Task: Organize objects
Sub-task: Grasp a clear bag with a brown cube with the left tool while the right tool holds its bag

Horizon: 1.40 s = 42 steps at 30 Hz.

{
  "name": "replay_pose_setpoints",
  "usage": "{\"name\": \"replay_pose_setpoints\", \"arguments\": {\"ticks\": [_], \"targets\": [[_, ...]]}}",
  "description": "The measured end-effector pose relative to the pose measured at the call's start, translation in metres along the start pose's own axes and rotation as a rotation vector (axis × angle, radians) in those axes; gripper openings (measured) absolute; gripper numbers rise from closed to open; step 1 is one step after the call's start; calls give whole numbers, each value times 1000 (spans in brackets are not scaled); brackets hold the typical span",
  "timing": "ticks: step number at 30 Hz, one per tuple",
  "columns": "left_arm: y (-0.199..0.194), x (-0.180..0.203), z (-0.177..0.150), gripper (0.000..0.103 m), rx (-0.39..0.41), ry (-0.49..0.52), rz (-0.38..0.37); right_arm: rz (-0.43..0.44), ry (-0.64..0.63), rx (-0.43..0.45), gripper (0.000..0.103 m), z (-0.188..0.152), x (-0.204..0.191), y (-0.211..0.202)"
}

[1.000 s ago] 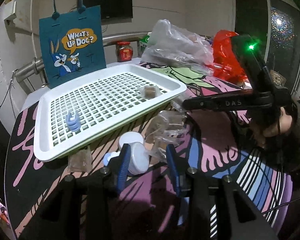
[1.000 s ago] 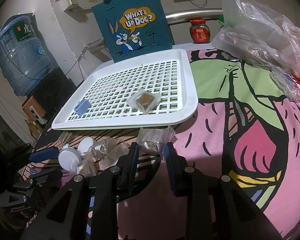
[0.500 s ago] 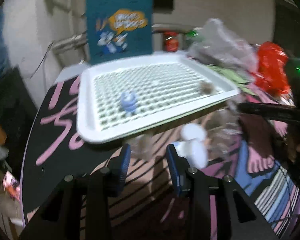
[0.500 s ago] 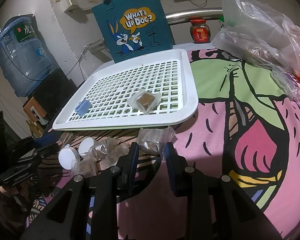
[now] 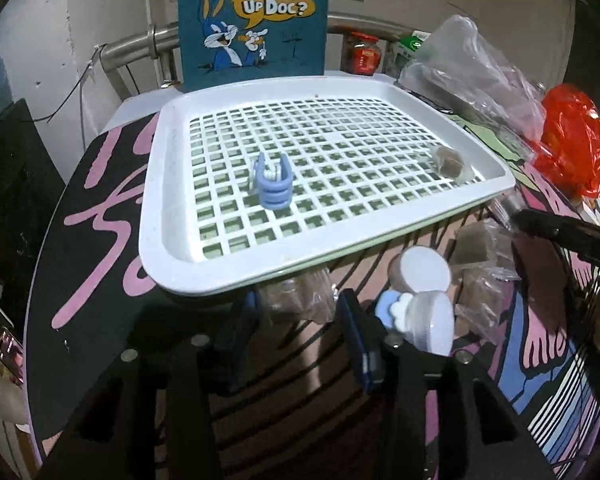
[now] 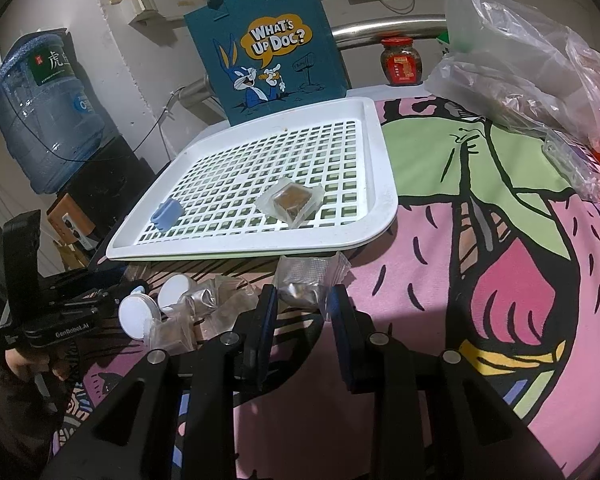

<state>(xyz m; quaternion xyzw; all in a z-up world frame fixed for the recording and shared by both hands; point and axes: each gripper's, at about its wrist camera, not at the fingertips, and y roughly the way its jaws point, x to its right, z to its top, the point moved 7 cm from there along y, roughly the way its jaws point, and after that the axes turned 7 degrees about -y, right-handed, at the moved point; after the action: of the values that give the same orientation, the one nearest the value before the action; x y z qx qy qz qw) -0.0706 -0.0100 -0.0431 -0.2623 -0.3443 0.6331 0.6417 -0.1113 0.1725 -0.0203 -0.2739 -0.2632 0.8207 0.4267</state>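
Observation:
A white slotted tray [image 5: 180, 240] [image 6: 380, 184] holds a blue clip [image 5: 274, 186] [image 6: 167, 214] and a wrapped brown cube [image 5: 448, 160] [image 6: 291, 200]. My left gripper [image 5: 298, 316] is open, straddling a clear wrapped packet [image 5: 296, 300] that lies against the tray's front edge. Two white caps [image 5: 424, 270] [image 6: 138, 314] lie just to its right, beside more clear packets [image 5: 476, 280]. My right gripper [image 6: 300, 302] is shut on a silver-wrapped packet [image 6: 310, 278] on the cloth by the tray's near corner. One of its fingers [image 5: 560, 234] shows at the right of the left wrist view.
A teal cartoon tote bag [image 5: 256, 20] stands behind the tray, with a red-lidded jar [image 5: 362, 54] beside it. Clear plastic bags [image 5: 472, 76] and a red bag [image 5: 572, 136] pile up at the right. A water bottle [image 6: 44, 112] stands off the table's left edge.
My left gripper swung left and rolled, leaving the white caps and coming over the clear packet at the tray's front edge. The right gripper has not moved.

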Motion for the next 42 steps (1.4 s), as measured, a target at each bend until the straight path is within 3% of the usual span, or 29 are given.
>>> {"name": "replay_pose_setpoints", "arguments": {"ticks": [5,24,42], "targets": [[-7,-1,0,30,23,-19,-8,-1,-5,9,26,1,0,-1],[-46,8,-4,30,173,-3,-12,9,-50,100,26,2,-12,-23],[-51,10,-4,30,201,6,-16,-2,-53,135,26,5,-12,-29]]}}
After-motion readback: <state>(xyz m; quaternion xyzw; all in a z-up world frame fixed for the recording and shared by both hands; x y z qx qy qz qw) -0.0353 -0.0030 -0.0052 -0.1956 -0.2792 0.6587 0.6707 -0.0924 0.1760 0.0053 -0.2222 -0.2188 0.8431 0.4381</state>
